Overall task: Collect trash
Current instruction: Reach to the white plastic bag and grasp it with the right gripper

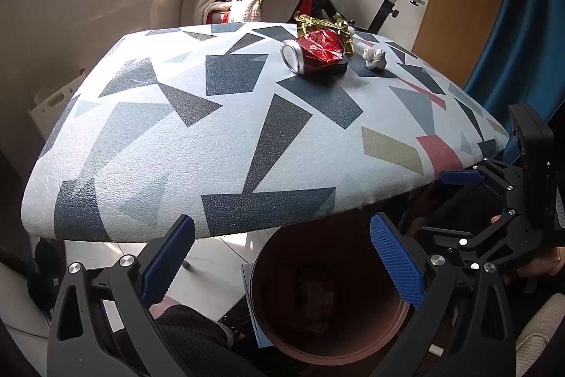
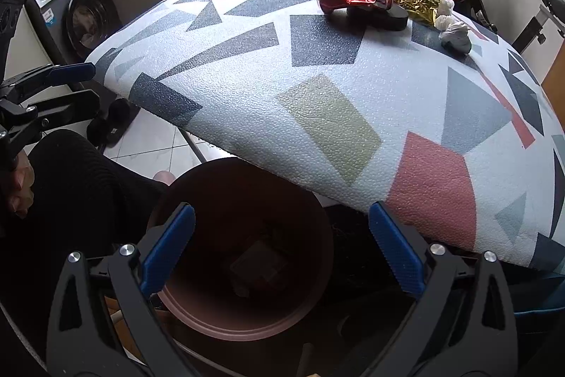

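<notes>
**Trash at the far edge of the table, both grippers spread over the bin**

A crushed red can (image 1: 319,53) lies on its side at the far side of the table (image 1: 219,136), its open end turned left in the left wrist view. It rests partly on a flat black object (image 2: 395,16). Just behind it sits a crumpled gold wrapper (image 1: 326,25), and just to its right a wad of white paper (image 1: 375,58). All three are well apart from both tools, across the patterned tabletop.

The brown bin (image 2: 247,324) stands on the floor below the table's near edge, with some dark items inside that are too dim to tell.

The right gripper (image 2: 282,257) hangs above the bin's mouth, its blue pads spread wide with nothing between them. The left gripper (image 1: 282,264) is also spread and empty, pointing down at the bin's left side. A dark-trousered knee (image 2: 81,186) is near the bin's left.
</notes>
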### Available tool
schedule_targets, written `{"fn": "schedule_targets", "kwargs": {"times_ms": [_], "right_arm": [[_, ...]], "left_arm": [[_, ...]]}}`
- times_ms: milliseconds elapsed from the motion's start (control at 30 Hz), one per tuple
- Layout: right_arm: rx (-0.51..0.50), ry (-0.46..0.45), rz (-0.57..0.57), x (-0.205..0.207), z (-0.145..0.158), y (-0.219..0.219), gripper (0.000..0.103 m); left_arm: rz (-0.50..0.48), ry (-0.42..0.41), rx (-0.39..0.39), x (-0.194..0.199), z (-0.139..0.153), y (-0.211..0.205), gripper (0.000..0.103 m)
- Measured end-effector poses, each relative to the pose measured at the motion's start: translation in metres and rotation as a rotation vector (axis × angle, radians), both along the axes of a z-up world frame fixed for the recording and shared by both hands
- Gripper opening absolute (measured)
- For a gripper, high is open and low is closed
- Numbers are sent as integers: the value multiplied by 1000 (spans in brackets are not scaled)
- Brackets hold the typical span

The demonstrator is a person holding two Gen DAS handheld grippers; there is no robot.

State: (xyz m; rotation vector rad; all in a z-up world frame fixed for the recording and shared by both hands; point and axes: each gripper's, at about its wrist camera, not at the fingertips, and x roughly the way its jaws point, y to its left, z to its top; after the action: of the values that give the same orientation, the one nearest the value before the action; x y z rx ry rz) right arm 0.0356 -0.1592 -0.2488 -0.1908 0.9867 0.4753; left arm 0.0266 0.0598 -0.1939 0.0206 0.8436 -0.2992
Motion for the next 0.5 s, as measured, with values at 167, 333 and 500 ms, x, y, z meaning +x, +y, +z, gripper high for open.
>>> {"fn": "schedule_targets", "kwargs": {"times_ms": [167,333,500], "right_arm": [[6,1,-11,2,3,-2,97],[37,9,-46,12,10,-12,97],[38,-6,-97,37,22,-30,97]], "left_arm": [[-21,10,-29,2,3,1,97],[-23,-26,-71,9,16,4,97],[-18,-69,-110,31,37,0,97]]}}
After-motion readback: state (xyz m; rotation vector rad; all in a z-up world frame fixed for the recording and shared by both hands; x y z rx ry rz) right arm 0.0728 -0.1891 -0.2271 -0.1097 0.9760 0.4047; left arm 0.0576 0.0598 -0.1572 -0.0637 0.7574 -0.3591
